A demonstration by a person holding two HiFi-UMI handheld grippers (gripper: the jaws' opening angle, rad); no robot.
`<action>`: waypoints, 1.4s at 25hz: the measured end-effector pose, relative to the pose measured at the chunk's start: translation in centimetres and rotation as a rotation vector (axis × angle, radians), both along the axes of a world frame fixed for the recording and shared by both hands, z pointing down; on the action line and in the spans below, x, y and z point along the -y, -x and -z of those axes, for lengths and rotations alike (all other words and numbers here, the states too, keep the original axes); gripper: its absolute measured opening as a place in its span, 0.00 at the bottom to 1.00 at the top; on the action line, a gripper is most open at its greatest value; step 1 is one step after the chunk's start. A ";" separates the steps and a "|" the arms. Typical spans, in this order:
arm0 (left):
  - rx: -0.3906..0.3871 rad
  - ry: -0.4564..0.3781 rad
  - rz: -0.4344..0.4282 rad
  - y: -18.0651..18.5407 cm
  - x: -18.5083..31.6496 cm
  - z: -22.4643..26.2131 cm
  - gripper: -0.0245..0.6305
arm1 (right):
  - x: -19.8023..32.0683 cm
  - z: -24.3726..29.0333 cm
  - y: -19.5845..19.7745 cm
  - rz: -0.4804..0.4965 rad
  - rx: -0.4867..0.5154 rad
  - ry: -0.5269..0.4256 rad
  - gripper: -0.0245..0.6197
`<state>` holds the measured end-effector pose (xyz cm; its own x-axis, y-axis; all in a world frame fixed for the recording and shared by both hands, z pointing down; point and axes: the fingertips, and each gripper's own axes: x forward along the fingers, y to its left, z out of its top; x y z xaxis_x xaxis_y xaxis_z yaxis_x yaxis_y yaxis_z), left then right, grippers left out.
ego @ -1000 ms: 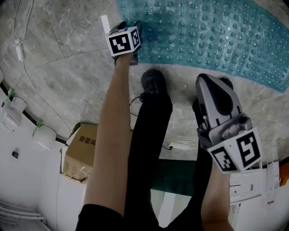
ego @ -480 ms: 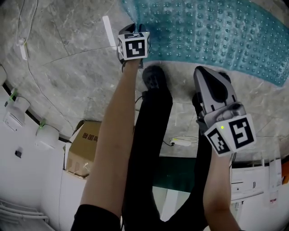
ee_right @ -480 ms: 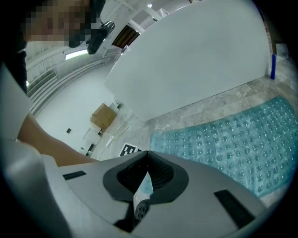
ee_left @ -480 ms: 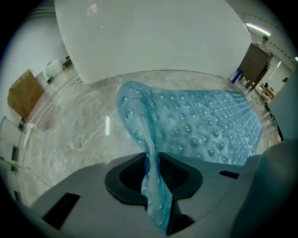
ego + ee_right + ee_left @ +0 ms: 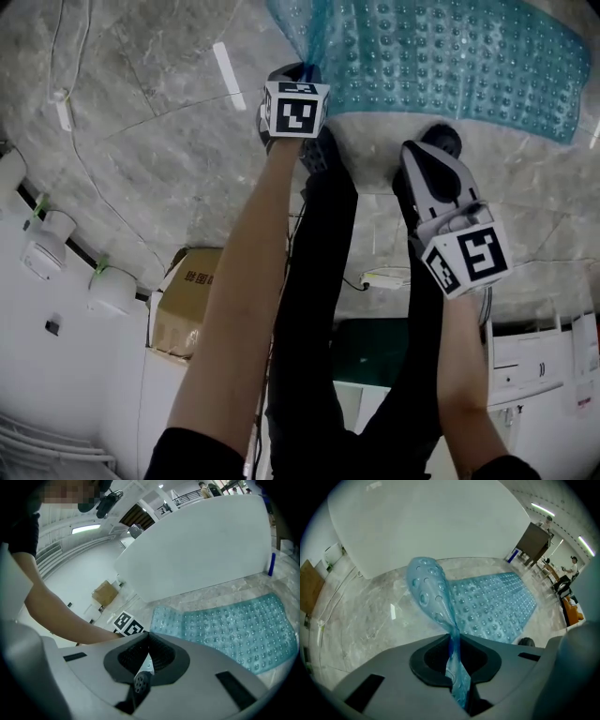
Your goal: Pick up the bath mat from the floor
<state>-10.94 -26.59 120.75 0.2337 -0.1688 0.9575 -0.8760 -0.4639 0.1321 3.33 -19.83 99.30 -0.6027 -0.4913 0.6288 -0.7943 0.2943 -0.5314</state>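
Head view looks down; gripper views low, forward; all share bath mat (image 5: 450, 56).

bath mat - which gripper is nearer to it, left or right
Left. The left gripper is on the bath mat, jaws closing on its lifted corner. The right gripper hangs apart from it, short of its near edge, jaws together and empty.

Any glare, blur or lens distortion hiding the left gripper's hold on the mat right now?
Head view: heavy fisheye bending, even light, one pale streak on the floor that may be glare. Left gripper view: dark vignetted corners, yet the bath mat fold is sharp between the left gripper's closing fingers. Right gripper view: evenly lit, sharp, no glare on the mat.
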 end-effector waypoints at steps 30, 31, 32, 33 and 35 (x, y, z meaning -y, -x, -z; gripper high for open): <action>-0.341 0.023 -0.135 -24.3 -5.5 44.8 0.10 | -2.0 42.9 -21.1 -0.143 -0.169 -0.260 0.06; -0.346 0.011 -0.152 -24.8 -5.3 46.2 0.10 | -1.8 44.1 -21.9 -0.152 -0.180 -0.271 0.06; -0.350 -0.001 -0.170 -25.1 -5.1 47.5 0.10 | -1.7 45.2 -22.6 -0.161 -0.192 -0.283 0.06; -0.352 -0.013 -0.189 -25.4 -5.0 48.8 0.10 | -1.6 46.3 -23.2 -0.167 -0.203 -0.295 0.06; -0.357 -0.037 -0.240 -25.7 -5.2 51.4 0.10 | -1.4 48.5 -23.8 -0.177 -0.219 -0.320 0.06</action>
<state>14.80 -21.39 69.37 0.5861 -0.1021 0.8038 -0.6451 -0.6590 0.3867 27.09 -18.41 50.81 -0.3605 -0.7666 0.5315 -0.9315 0.2658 -0.2483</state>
